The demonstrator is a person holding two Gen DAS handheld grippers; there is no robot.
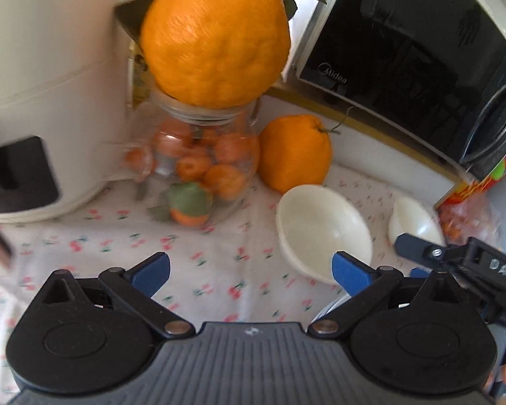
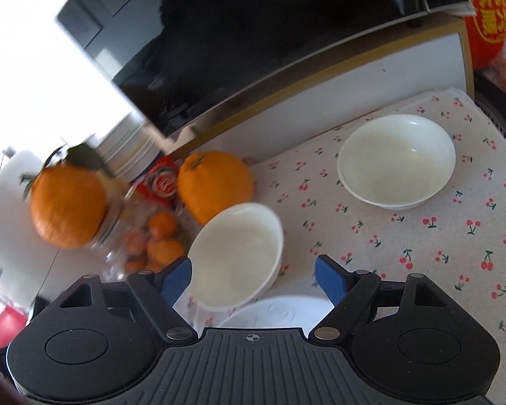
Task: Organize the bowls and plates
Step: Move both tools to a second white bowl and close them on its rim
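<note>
both grippers spread and empty over cherry-print cloth, two bowls on the table

left gripper [image 1: 249, 271] has its blue-padded fingers [image 1: 150, 274] wide apart, nothing between them, only white cloth with red cherry print [image 1: 202, 253] below. right gripper [image 2: 253, 275] also has its fingers apart and holds nothing; the near white round bowl [image 2: 236, 253] sits upright just past its fingertips, closer to the left finger, not gripped. far white round bowl [image 2: 396, 175] stands upright on the cloth, well apart from the near one, toward the right edge. rim of a white flat plate [image 2: 280, 314] shows just under the right gripper, next to the near bowl. in the left wrist view the near bowl is right of the left gripper, and the right gripper's black finger reaches in beside the far bowl. clear glass jar of small oranges [image 1: 202, 162] has a large bumpy orange citrus [image 1: 216, 33] on top; a second large orange citrus [image 1: 295, 152] sits beside the jar, behind the near bowl. black microwave [image 1: 404, 50] at the back. frames are motion-blurred.
</note>
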